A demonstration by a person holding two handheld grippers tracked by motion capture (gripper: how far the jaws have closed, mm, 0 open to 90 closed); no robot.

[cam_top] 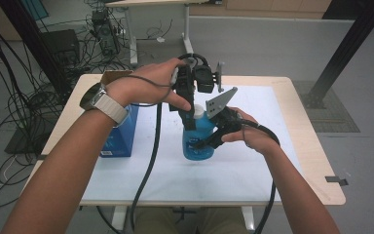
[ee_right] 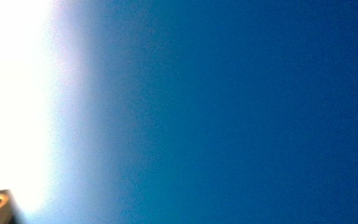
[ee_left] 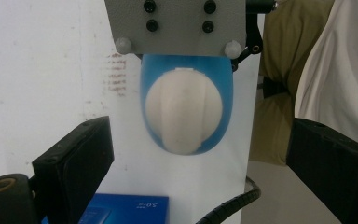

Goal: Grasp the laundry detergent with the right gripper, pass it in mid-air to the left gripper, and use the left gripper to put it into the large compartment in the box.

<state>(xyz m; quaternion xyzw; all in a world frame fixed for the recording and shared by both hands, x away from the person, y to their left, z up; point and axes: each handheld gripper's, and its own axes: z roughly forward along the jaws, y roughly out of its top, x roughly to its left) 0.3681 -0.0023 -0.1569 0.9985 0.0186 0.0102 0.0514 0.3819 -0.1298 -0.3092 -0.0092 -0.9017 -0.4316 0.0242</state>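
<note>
The blue translucent plastic bottle (cam_top: 199,139) with a white ribbed cap (ee_left: 184,112) is clamped by the right tongs (cam_top: 208,141), while the left tongs (cam_top: 189,114) are held apart above the cap.

Bare forearms, and there's a watch (cam_top: 93,95) on a pale woven strap at the left wrist. Both grippers are black; the right gripper (cam_top: 213,138) carries a grey three-cornered plate with black screws. Thick ribbed black cables trail off each one.
</note>
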